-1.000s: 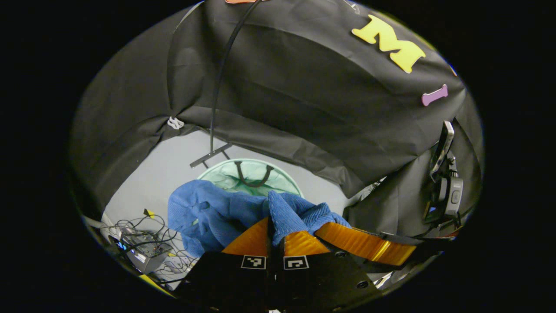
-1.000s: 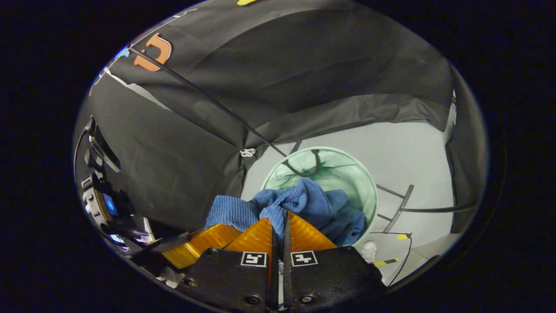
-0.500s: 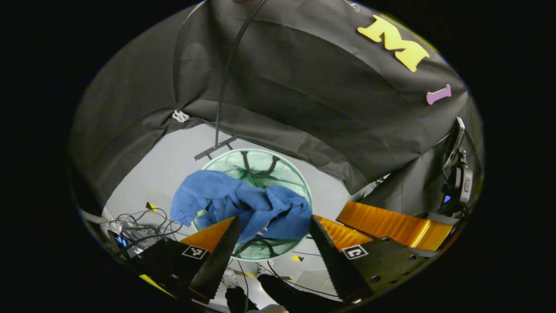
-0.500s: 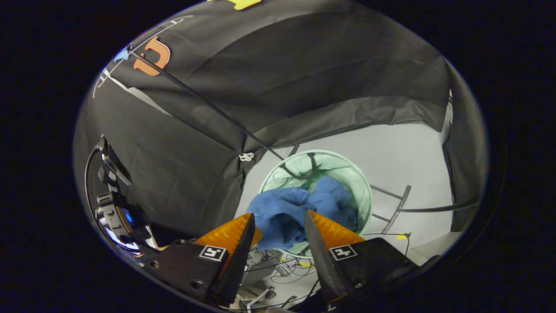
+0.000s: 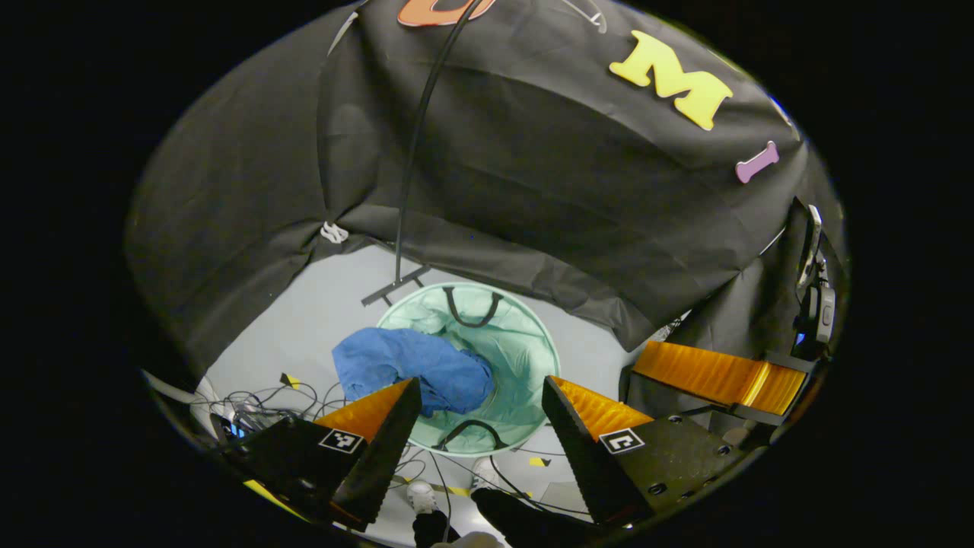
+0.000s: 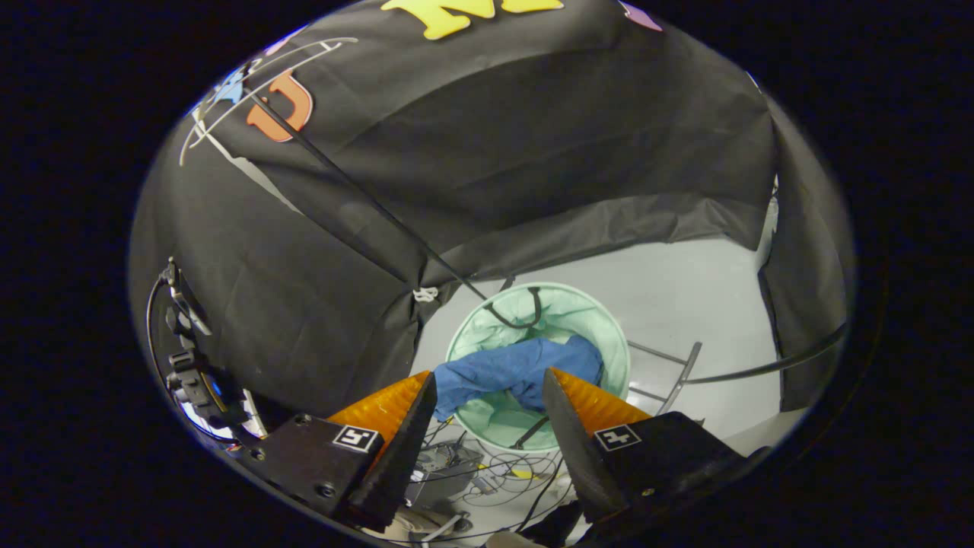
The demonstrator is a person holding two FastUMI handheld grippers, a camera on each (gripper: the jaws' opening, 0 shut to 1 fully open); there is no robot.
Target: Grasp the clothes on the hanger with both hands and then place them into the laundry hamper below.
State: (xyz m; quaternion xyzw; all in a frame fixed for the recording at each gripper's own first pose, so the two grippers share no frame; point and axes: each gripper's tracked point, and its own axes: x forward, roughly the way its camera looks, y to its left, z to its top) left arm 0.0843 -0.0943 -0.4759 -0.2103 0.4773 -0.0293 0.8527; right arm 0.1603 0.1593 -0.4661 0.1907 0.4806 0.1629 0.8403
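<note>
Risk first — blue clothes (image 5: pixel 411 369) drape over the near-left rim of the green hamper (image 5: pixel 525 358), partly outside, so they could slide onto the floor. Left gripper (image 5: pixel 479 426) and right gripper (image 6: pixel 487 415) hover high above the hamper, pointing down — jaws wide, empty.

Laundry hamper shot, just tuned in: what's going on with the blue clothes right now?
Both tongs are open and hold nothing. The left tongs and the right tongs sit above the green laundry hamper on the grey floor. The blue clothes lie draped over the hamper's rim, partly inside and partly hanging out over one side, so they are not fully in yet.
</note>
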